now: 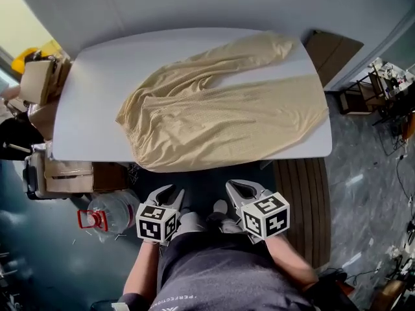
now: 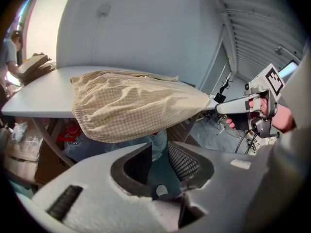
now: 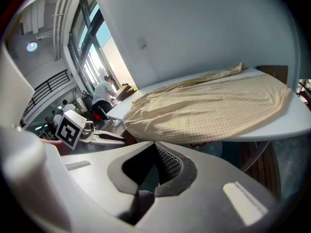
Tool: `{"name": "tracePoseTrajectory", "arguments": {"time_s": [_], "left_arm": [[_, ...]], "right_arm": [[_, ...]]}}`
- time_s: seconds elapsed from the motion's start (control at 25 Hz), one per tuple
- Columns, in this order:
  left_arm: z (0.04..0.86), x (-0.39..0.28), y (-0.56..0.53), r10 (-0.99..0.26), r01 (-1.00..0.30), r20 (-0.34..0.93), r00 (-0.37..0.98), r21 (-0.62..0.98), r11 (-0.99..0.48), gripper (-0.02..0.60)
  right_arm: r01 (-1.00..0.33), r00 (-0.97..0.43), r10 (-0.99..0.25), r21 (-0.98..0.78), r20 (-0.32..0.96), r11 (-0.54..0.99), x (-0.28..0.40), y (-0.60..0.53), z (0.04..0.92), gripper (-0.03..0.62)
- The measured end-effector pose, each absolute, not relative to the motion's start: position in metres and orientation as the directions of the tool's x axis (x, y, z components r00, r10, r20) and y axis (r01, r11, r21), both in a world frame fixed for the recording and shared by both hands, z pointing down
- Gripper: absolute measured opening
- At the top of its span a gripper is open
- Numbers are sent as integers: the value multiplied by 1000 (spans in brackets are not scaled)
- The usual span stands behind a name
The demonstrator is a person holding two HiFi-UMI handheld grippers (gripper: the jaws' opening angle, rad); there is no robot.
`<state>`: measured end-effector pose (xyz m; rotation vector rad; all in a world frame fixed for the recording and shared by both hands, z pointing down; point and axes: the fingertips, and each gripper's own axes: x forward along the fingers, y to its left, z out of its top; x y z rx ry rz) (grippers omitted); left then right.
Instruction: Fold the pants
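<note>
Nearest, over the person's lap, both tools are held side by side, pointing toward the bench and well short of it. The left tongs (image 1: 167, 193) are released: there is a clear gap between the two pads and nothing in it. The right tongs (image 1: 238, 188) are clenched on themselves, pads together and empty. Neither touches the cloth.

On the floor to the left lies a large clear water bottle (image 1: 113, 212) with a red handle, with cardboard boxes (image 1: 68, 173) just behind it under the bench edge. To the right stands what looks like a slatted wooden seat (image 1: 305, 199), though it is partly cut off.

Next comes the pale grey bench (image 1: 91, 76). The beige checked pants (image 1: 220, 112) lie spread on it, unfolded and wrinkled. The gathered waistband sits at the near left and droops a little over the front edge. One leg runs along the near side to the right edge; the other angles away to the far right corner, so the two legs lie apart.

Beyond the bench is a plain grey wall (image 1: 194, 5).
</note>
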<state>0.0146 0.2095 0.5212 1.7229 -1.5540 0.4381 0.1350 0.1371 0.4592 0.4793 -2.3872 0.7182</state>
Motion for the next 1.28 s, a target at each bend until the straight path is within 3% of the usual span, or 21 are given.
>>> {"name": "tracePoseTrajectory", "arguments": {"time_s": [0.28, 0.64, 1.0, 1.28], "left_arm": [[531, -25, 213, -708, -930, 680, 191, 355, 91, 165], [541, -83, 221, -696, -933, 682, 224, 357, 50, 256], [565, -115, 209, -645, -924, 682, 344, 370, -101, 340], [564, -118, 188, -665, -904, 628, 405, 386, -185, 347]], "right_arm": [[-473, -739, -128, -374, 662, 797, 104, 144, 469, 0], [-520, -719, -145, -389, 679, 760, 46, 168, 472, 0], [-599, -676, -205, -366, 708, 712, 14, 189, 477, 0], [-659, -649, -248, -368, 720, 657, 13, 193, 476, 0]]}}
